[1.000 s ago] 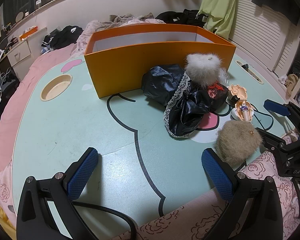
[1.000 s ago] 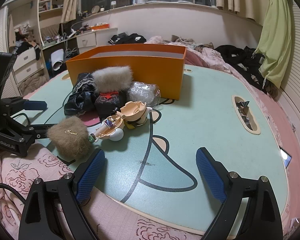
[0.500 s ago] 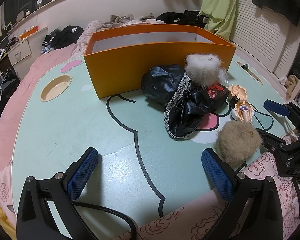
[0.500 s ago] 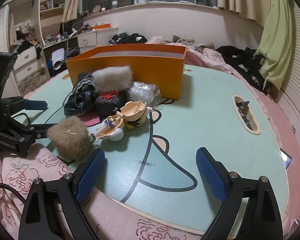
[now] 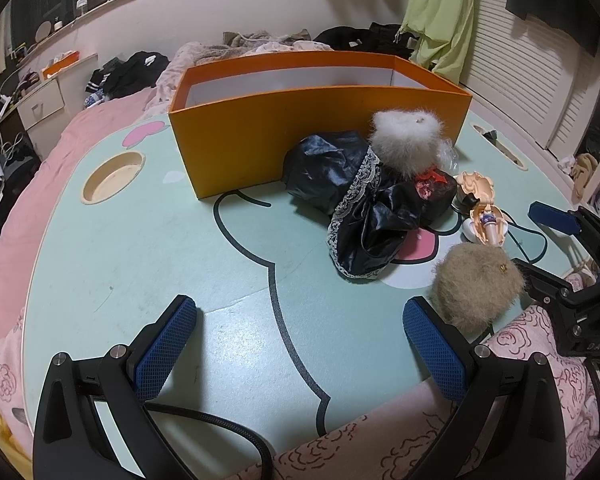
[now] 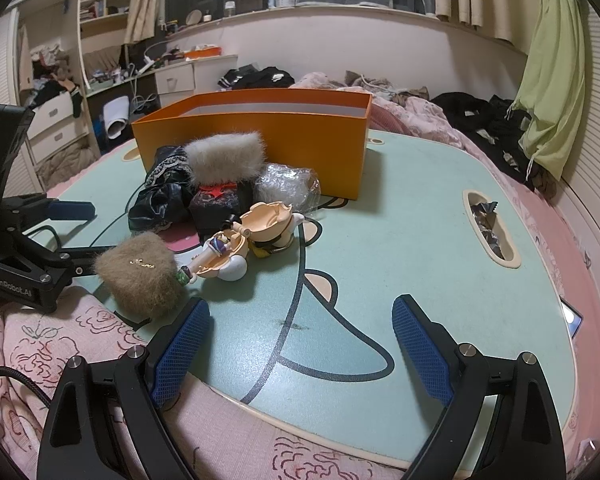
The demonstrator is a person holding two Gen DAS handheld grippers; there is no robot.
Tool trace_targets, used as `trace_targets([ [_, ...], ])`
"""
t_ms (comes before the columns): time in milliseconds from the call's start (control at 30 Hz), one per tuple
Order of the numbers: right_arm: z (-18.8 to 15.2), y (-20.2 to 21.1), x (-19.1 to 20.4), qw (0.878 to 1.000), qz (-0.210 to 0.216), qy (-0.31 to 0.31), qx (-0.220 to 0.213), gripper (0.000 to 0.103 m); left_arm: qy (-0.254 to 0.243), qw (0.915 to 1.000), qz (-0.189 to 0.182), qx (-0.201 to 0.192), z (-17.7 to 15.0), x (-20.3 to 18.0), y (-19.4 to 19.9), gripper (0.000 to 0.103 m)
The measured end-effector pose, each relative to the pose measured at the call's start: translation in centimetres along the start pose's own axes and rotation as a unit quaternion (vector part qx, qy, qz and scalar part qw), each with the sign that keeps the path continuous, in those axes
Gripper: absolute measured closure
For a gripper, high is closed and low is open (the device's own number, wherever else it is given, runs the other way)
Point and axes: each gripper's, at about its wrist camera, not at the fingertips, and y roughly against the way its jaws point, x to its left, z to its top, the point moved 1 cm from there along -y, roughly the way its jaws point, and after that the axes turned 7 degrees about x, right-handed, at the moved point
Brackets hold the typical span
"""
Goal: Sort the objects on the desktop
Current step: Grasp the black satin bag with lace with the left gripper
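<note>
A green cloth [image 6: 550,92] hangs by the slatted doors [image 5: 540,80]. Dark clothes [image 6: 260,76] lie on the pink bedding [image 6: 420,116] behind the counter [image 6: 400,216]. White drawers [image 6: 176,80] stand by the wall.

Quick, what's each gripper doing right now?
Left gripper: open, holding nothing.
Right gripper: open, holding nothing.

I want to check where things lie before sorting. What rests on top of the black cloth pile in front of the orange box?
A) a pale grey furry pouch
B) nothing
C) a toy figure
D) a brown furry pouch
A: the pale grey furry pouch sits on the black cloth pile by the orange box; the brown furry pouch lies apart, at the table's near edge.
</note>
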Motion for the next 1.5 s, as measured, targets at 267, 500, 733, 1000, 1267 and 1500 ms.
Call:
trace_targets([
  [267, 0.0, 0.0, 0.0, 1.0, 0.0, 0.0, 0.0, 0.01, 0.014, 0.9987, -0.038, -0.029, 0.1, 0.3, 1.2, 0.01],
  [500, 0.0, 0.0, 0.0, 1.0, 0.0, 0.0, 0.0, 0.01, 0.032, 0.9932, -0.105, -0.038, 3.8, -0.5, 1.4, 0.023],
  [733, -0.1, 0.0, 0.0, 1.0, 0.0, 0.0, 0.0, 0.01, 0.04, 0.9936, -0.106, -0.007, 6.0, -0.4, -1.6, 0.06],
  [1000, -0.1, 0.0, 0.0, 1.0, 0.0, 0.0, 0.0, 0.01, 0.018, 0.9958, -0.084, -0.03, 2.3, 0.4, 1.8, 0.065],
  [1267, -0.1, 0.0, 0.0, 1.0, -0.001, -0.001, 0.0, 0.01, 0.014, 0.9981, -0.057, -0.015, 1.3, 0.3, -0.1, 0.04],
  [1500, 0.1, 1.0, 0.4, 1.0, -0.02, -0.017, -0.01, 0.01, -0.013, 0.9992, -0.027, -0.027, 0.7, -0.8, 0.3, 0.068],
])
